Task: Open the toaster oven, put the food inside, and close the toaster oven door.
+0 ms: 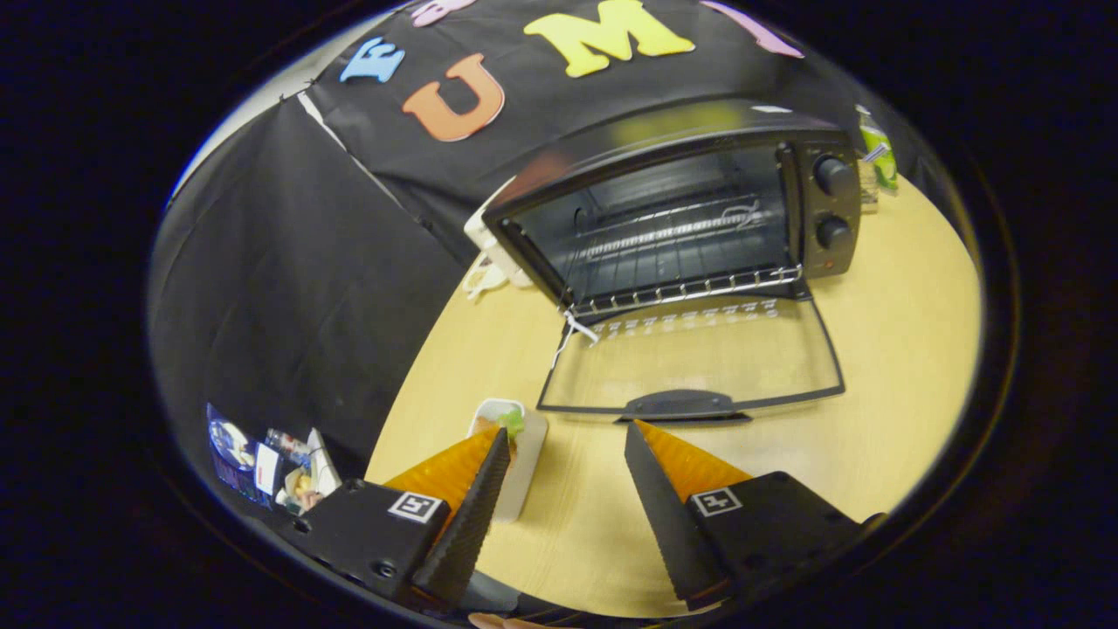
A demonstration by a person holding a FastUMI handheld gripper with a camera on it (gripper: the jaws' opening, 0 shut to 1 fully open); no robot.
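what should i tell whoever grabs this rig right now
Hand-held gripper: open, holding nothing, fingers spread above the light wooden table.
Black toaster oven: its glass door is folded down flat on the table, just ahead of the fingers; wire rack inside looks bare.
Food on a small white tray: on the table beside the left finger, partly hidden by it.
Done: door opened.
Left: pick up the food, place it inside, close the door.

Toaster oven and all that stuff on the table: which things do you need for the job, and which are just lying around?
For the job:
toaster oven, its door already folded down
food on a white tray, beside one finger
gripper, open, holding nothing

Just lying about:
white power strip behind the oven
green packet beyond the oven
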